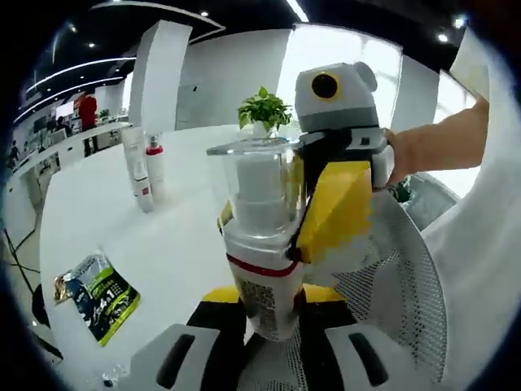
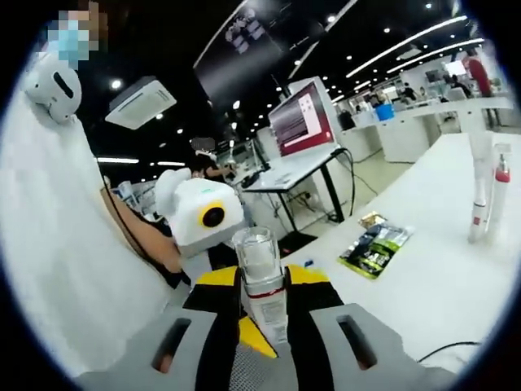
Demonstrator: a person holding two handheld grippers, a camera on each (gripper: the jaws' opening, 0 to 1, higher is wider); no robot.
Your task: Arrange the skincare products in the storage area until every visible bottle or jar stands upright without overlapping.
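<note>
held bottle: a white bottle with a clear cap [image 1: 262, 236] and a red band is in the air above the near edge of the bench, between both grippers.
left gripper [image 1: 269, 358]: its jaws are closed narrow around the lower body of this bottle, where the label print is.
right gripper [image 2: 262, 346]: in the right gripper view its jaws also hold the same bottle [image 2: 262, 281] low on the body; in the left gripper view it comes from the right and presses near the red band.
bottle axis: the long axis is close to upright in both views, cap toward the top, base down between the jaws; a small lean is possible, the fisheye makes it hard to judge.
how to do the step well: i think one gripper should release first, so the bottle does not twist between two grips. then lower it straight, base flat on the white bench [image 1: 171, 244], and open only when it stands alone.
packet: a green and dark sachet [image 1: 99, 295] lies flat near the left edge of the bench; keep the bottle off it.
far bottles: two slim bottles [image 1: 145, 173] stand upright further on the bench, just beside each other. put the held one well apart from them, so nothing overlaps.
</note>
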